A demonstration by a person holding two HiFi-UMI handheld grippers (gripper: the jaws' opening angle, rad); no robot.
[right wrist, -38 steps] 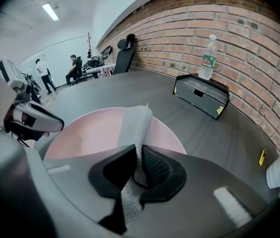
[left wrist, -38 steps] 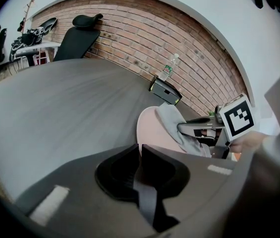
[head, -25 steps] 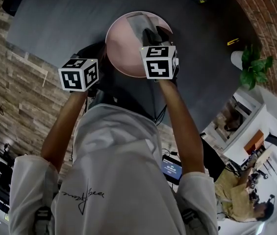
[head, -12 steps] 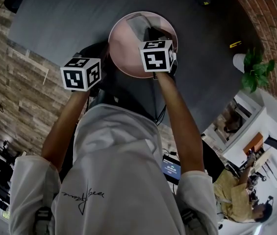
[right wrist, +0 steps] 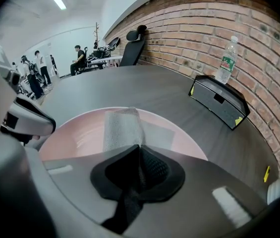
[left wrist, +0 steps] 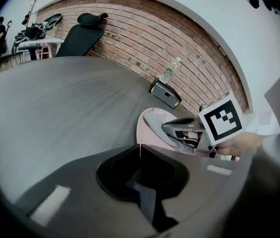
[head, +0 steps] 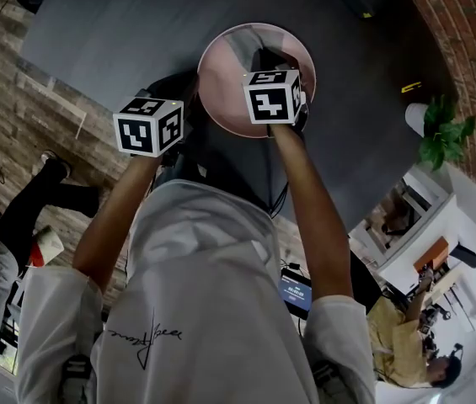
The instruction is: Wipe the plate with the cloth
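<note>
A round pink plate (head: pixel 221 91) lies on the dark table near its front edge. A grey cloth (head: pixel 242 45) is spread over the plate's far half. My right gripper (head: pixel 263 59) reaches over the plate. In the right gripper view its jaws are closing, and the right gripper (right wrist: pixel 140 148) pinches a raised fold of the cloth (right wrist: pixel 122 128) above the plate (right wrist: pixel 75 135). My left gripper (head: pixel 189 101) is at the plate's left edge. Its jaws are also closing, and in the left gripper view the left gripper (left wrist: pixel 139 150) has the plate's rim (left wrist: pixel 140 133) between them.
A black box (right wrist: pixel 219 103) and a water bottle (right wrist: pixel 227 56) stand at the far right of the table (head: pixel 120 32). A potted plant (head: pixel 440 129) and a small yellow item (head: pixel 410 87) are at the right. A person (head: pixel 18 217) stands on the floor at left.
My right gripper has moved further in over the plate, toward the cloth. My left gripper has stayed at the rim. A person has come into view at lower left.
</note>
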